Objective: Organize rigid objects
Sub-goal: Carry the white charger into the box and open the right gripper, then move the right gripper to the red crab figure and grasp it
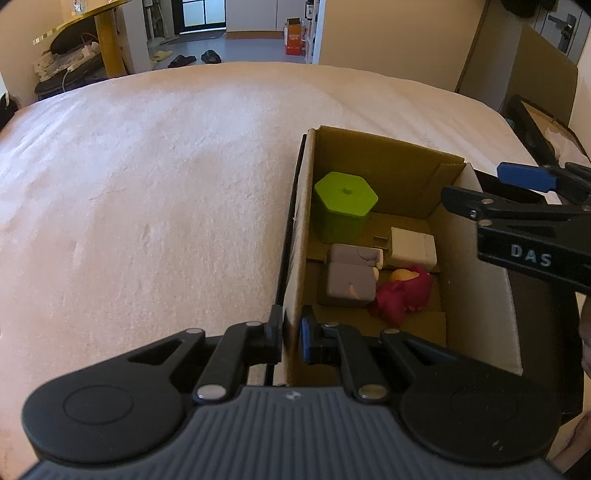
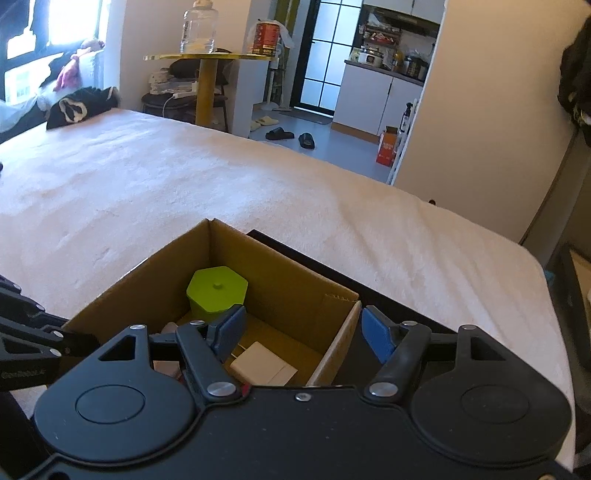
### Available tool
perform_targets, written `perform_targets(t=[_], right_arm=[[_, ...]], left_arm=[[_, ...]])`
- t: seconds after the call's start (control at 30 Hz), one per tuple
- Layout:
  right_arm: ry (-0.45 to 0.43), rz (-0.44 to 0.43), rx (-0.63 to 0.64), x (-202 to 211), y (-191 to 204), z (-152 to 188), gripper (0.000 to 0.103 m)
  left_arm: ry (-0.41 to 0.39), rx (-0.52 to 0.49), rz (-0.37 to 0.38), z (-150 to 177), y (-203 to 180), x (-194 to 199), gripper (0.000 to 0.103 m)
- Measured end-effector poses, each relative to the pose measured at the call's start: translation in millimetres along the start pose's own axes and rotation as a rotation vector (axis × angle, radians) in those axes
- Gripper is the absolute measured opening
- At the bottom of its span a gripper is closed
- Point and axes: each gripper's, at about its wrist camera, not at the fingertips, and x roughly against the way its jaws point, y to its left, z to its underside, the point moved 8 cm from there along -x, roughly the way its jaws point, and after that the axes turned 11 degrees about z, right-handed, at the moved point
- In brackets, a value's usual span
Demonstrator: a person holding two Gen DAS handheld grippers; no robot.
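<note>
**Box gripped on left wall**

Left gripper (image 1: 291, 338) was clamped on the cardboard box's (image 1: 295, 236) left wall. Inside sat a green container (image 1: 343, 206) far left, grey blocks (image 1: 351, 273), white adapter (image 1: 412, 247), red toy (image 1: 402, 293). Right gripper (image 2: 301, 334) spread wide, straddling the right wall.

A pale bedspread (image 2: 184, 192) fills the middle ground. At eleven o'clock stands a yellow table (image 2: 207, 57) bearing a clear jar (image 2: 198, 27) and a red can (image 2: 266, 37). At twelve o'clock black slippers (image 2: 279, 133) lie on grey floor, an orange carton (image 2: 387, 146) at one o'clock.
</note>
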Motion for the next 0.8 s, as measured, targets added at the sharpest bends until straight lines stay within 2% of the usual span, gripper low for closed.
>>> perform_targets(t=[0.17,0.3,0.6,0.8], right_arm=[[0.028,-0.020,0.015,3.7,-11.6,9.6,0.069],[0.053,-0.014,-0.026,6.3,-28.1,11.1,0.069],[0.036,0.022,-0.031,7.1,-65.2,11.9,0.069],[0.047,0.061,-0.056,4.8,-82.4,17.6,0.079]], left_arm=[[0.002,-0.013,-0.019,0.2,-1.7,0.1,0.009],[0.004,-0.018,-0.035,-1.2,-2.8,1.1,0.009],[0.021,-0.018,-0.099,-1.5,-6.1,3.8,0.012],[0.067,0.007,-0.146,0.3,-5.9,2.6,0.018]])
